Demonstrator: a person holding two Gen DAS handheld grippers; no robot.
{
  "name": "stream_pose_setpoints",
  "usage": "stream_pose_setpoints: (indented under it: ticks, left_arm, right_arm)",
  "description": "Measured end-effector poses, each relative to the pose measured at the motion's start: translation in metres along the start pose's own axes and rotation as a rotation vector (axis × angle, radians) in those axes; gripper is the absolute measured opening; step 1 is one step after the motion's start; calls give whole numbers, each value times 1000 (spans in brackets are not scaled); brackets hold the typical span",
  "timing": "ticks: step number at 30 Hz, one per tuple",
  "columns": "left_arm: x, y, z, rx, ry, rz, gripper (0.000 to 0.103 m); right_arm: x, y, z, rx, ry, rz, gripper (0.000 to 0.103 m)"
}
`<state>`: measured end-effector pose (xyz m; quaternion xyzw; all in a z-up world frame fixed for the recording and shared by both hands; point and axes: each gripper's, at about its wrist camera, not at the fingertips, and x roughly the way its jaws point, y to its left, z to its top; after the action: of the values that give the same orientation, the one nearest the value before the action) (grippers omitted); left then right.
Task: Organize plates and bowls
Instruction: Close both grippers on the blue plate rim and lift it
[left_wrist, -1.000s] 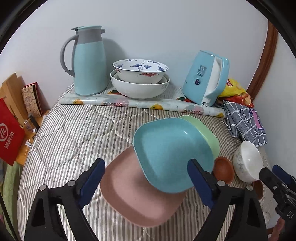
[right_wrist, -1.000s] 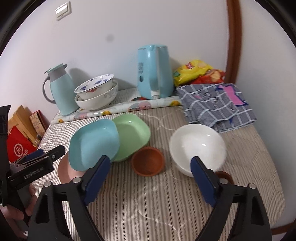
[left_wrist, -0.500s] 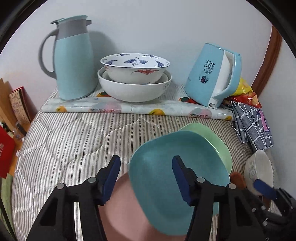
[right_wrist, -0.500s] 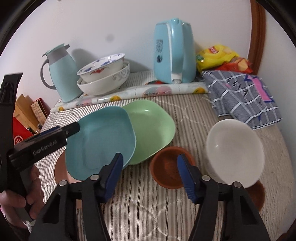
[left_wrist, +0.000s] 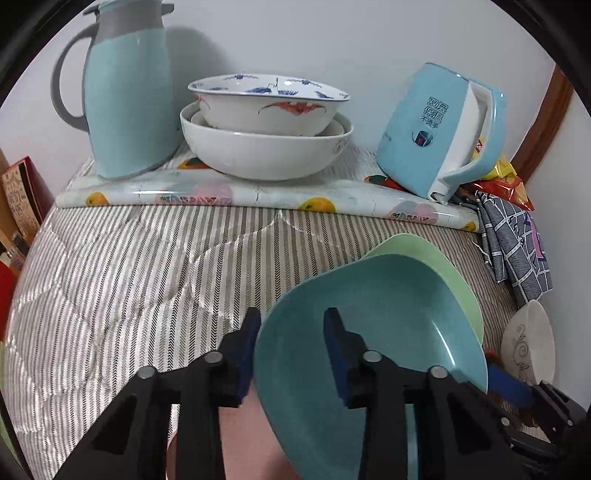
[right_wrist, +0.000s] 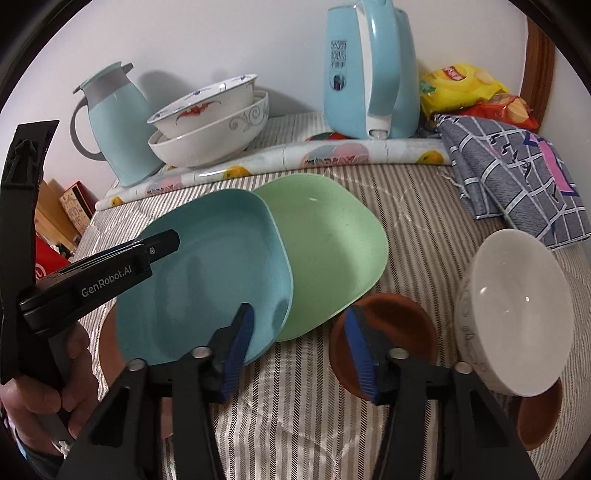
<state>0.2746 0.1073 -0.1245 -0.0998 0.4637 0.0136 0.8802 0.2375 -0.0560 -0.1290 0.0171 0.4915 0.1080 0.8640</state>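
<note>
Left wrist view: the left tongs (left_wrist: 291, 325) straddle the near-left rim of the blue plate (left_wrist: 388, 325), one blue pad outside the rim, the other over the plate's inside. The jaws have just been closing; whether the pads press the rim yet cannot be told. The blue plate lies tilted, overlapping the green plate (left_wrist: 443, 266) behind it and the pink plate (left_wrist: 243, 435) beneath it. All rest on a striped quilted bench cover (left_wrist: 129, 277). Behind the blue plate, two stacked large bowls (left_wrist: 266, 129) stand between a thermos jug (left_wrist: 125, 92) and a blue kettle (left_wrist: 439, 129). Right of the blue plate sits a small white bowl (left_wrist: 528, 339).

Right wrist view: the right tongs (right_wrist: 299, 332) stand apart, having just been closing. The left pad sits over the near-right edge of the blue plate (right_wrist: 207, 266); the right pad sits at the near rim of the brown saucer (right_wrist: 391, 314). Bare cover lies between them. The green plate (right_wrist: 325, 251) is just behind. The small white bowl (right_wrist: 517, 314), tilted, leans right of the saucer on a second brown saucer (right_wrist: 539, 413). Left of the blue plate, a hand (right_wrist: 48, 391) holds the left tongs (right_wrist: 162, 243) at the plate's left rim.
</note>
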Motion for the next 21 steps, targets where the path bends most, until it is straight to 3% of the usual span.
stream_pose_setpoints:
  ticks: [2,5,9,21]
  left_arm:
    - [2,2,-1,-4,5,-9,22]
    - [1,3,-2,-3,0,-17,17]
    - [-4,3,-1,-10,-6,-37,14]
    - [-33,-6,-6,-3,-48,-55,13]
  right_arm:
    - [4,1,1,-3,12,6,30]
    - [9,4,3,-5,14,10,16]
    - [8,4,4,1,2,-29,14]
    - [-22,0,3,11,-50,-41,13]
